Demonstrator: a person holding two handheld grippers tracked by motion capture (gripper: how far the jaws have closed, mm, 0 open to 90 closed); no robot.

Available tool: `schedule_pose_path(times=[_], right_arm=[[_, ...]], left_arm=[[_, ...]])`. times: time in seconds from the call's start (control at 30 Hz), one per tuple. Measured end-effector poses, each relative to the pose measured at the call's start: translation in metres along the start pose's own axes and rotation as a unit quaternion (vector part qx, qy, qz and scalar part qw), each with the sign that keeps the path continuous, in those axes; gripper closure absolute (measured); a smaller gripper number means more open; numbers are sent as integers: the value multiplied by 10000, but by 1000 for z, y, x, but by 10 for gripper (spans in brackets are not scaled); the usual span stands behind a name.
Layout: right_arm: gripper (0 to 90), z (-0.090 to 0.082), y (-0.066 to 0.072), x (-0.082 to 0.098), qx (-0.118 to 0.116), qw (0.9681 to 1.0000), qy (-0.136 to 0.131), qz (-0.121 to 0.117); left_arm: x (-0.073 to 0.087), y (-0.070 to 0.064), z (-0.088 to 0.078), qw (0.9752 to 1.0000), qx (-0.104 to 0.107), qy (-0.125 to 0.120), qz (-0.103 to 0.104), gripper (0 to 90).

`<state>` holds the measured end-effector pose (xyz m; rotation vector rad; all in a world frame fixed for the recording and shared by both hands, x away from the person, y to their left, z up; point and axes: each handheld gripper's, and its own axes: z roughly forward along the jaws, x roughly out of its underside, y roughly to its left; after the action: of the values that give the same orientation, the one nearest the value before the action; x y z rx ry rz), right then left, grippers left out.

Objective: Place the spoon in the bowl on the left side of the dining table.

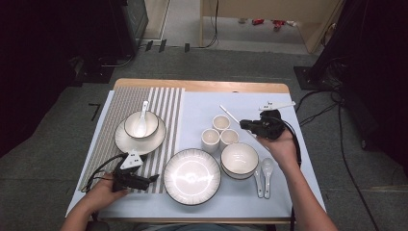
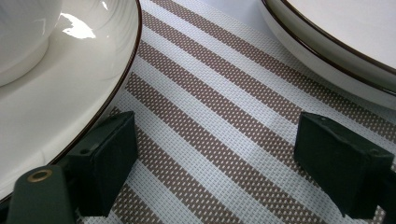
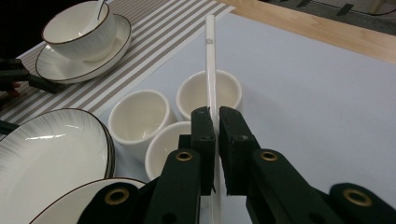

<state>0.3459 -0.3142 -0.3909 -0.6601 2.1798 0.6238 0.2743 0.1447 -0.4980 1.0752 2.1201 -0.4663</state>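
Chopstick: white, thin, clamped between the jaws of the right claw, above the counter's pale sheet by the cups.
Long axis: in the right gripper view it runs straight away from the claw, over the cup behind, its far tip toward the counter's wooden edge; in the high view the chopstick slants from the claw up and to the left.
Right claw: narrow, pressed on the chopstick.
Left claw: jaws wide, nothing between them, low over the striped mat.
Left gripper view alone: mat weave close up, plate rim just beside one jaw, a second rim at upper right.
High view alone: two spoons lying beside the empty bowl, and both of the person's forearms.
Containers: bowl on saucer holds a spoon; three cups empty; big plate empty.
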Motion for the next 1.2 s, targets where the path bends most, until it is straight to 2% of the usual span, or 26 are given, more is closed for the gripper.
schedule_pose_path(times=[0.23, 0.77, 1.2], right_arm=[[853, 5, 4, -2, -51, 9999, 0, -102], [853, 10, 16, -13, -334, 9984, -2, -461], [853, 19, 28, -23, -512, 9967, 27, -626]], left_arm=[[0, 0, 0, 10000, -1, 0, 2, 138], [0, 0, 0, 10000, -4, 0, 3, 138], [0, 0, 0, 10000, -2, 1, 5, 138]])
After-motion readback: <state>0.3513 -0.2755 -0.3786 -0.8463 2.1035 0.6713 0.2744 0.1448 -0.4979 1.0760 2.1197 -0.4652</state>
